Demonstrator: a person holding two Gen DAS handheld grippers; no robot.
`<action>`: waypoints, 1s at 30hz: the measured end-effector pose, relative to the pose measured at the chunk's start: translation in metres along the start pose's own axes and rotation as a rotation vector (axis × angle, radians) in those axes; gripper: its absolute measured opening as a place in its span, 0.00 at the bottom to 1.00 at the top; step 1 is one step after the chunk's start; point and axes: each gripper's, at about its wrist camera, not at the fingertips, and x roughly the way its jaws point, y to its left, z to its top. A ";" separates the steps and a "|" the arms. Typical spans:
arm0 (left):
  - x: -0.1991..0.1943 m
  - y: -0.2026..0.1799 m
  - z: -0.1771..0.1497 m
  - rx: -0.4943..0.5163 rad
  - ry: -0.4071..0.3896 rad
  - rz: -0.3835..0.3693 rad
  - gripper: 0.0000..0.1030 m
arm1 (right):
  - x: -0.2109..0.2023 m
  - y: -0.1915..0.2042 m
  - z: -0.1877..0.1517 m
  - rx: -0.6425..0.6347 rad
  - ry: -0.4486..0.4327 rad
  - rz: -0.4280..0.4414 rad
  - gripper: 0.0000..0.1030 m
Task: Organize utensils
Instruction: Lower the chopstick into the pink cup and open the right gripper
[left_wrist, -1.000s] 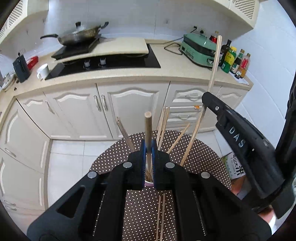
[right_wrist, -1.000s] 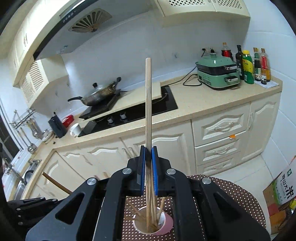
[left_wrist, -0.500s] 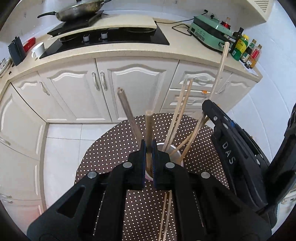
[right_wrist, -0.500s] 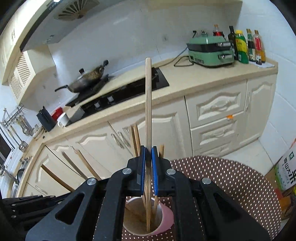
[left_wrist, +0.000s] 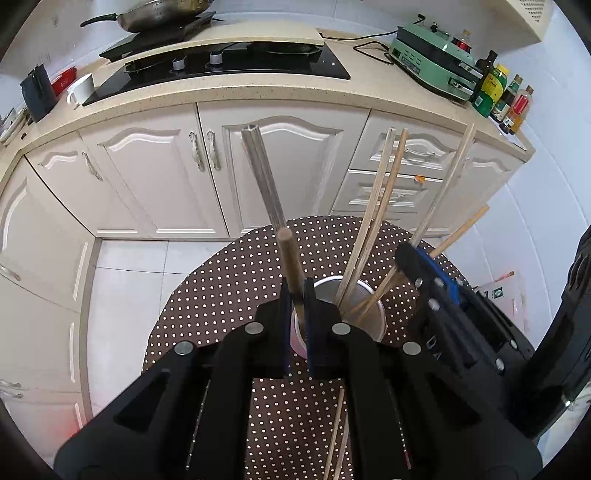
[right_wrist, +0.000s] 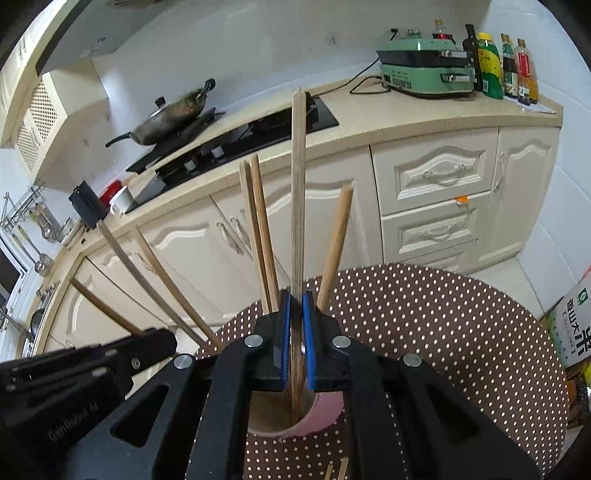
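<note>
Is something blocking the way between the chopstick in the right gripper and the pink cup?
Nothing visible does. The right gripper holds its chopstick upright, and the lower end is already inside the pink cup, beside the chopsticks standing there.

Black gripper (left_wrist: 295, 314) bodies (silver screws), blue pads (right_wrist: 285, 336).

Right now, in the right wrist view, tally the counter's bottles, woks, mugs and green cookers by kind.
Bottles: 5
Woks: 1
Mugs: 1
Green cookers: 1
Total: 8
</note>
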 end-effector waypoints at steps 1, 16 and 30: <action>0.001 0.000 -0.001 -0.005 0.003 -0.001 0.07 | 0.001 0.000 -0.002 -0.004 0.008 0.000 0.05; 0.015 0.011 -0.009 -0.042 0.033 -0.026 0.09 | 0.008 0.002 -0.012 -0.039 0.075 0.007 0.06; 0.010 0.007 -0.023 0.019 0.047 -0.020 0.11 | -0.017 0.001 -0.013 -0.048 0.100 0.047 0.29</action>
